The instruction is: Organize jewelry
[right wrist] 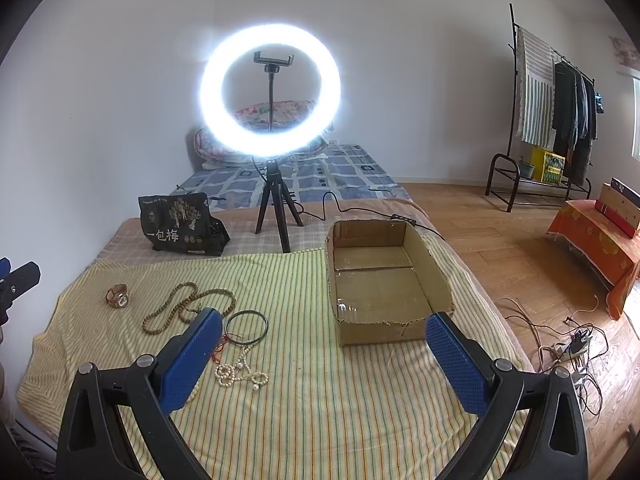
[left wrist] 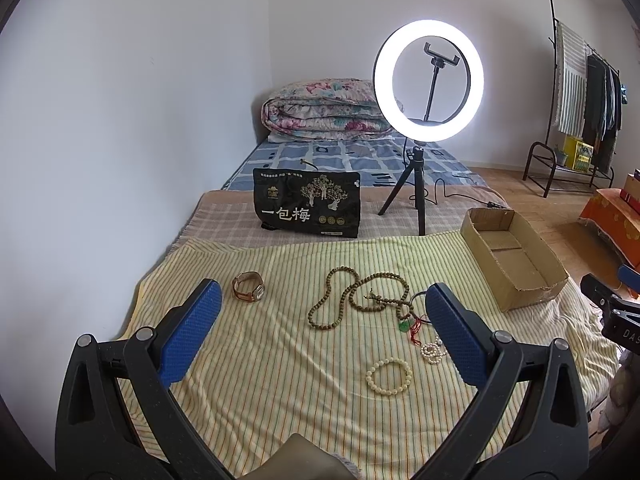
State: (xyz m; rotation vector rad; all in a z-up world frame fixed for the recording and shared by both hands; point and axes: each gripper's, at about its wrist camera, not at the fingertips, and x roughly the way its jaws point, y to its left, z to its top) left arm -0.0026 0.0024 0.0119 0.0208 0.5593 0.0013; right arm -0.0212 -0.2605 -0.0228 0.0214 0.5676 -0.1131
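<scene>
Only the left wrist view shows the cream bead bracelet (left wrist: 388,377), lying nearest, between the wide-apart blue pads of the left gripper (left wrist: 323,328), which holds nothing. The right wrist view alone shows the whole dark green bangle (right wrist: 246,327) and the pearl strand (right wrist: 239,372) in full (the left view hides most of the bangle behind a finger). The right gripper (right wrist: 324,350) is likewise spread wide and holds nothing, with the open brown cardboard box (right wrist: 436,276) just ahead. All the jewelry lies left of that box on the yellow striped cloth (right wrist: 296,400): the long brown wooden bead necklace (left wrist: 352,300), then the brown-strapped wristwatch (left wrist: 249,286) farthest left. Beyond the box stand a black snack bag (left wrist: 307,208) and a lit white ring light on a black tripod (left wrist: 428,80), then a folded floral quilt (left wrist: 324,110); a clothes rack (right wrist: 560,120) stands far right of it on wooden floor
</scene>
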